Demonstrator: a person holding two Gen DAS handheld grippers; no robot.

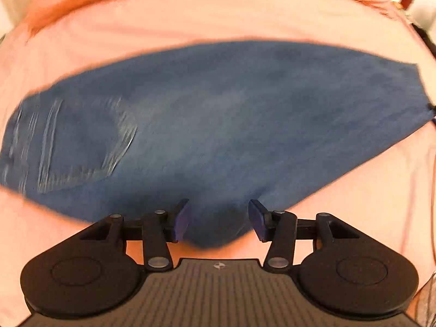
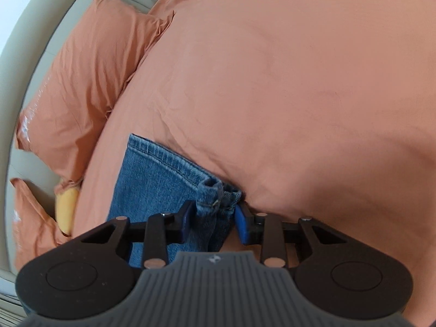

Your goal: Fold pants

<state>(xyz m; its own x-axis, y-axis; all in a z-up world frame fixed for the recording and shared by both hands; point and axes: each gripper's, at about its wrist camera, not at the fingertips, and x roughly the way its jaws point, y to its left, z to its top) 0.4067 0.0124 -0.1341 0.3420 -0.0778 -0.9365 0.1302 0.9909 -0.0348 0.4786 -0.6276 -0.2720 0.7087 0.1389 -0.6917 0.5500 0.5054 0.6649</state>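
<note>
Blue jeans [image 1: 207, 125] lie folded lengthwise across the orange bed sheet [image 1: 218, 19], back pocket [image 1: 90, 147] at the left; the left wrist view is blurred by motion. My left gripper [image 1: 218, 220] is open, its blue pads either side of the jeans' near edge, which bulges between them. In the right wrist view the hem end of the jeans [image 2: 152, 174] lies on the sheet [image 2: 299, 95]. My right gripper [image 2: 214, 218] has its blue pads closed against the bunched corner of the hem [image 2: 215, 193].
Two orange pillows [image 2: 90, 81] lie at the left by the beige headboard [image 2: 24, 62]. A yellow object [image 2: 66, 209] sits between the pillows and the duvet. Some items show at the bed's far right edge [image 1: 406, 2].
</note>
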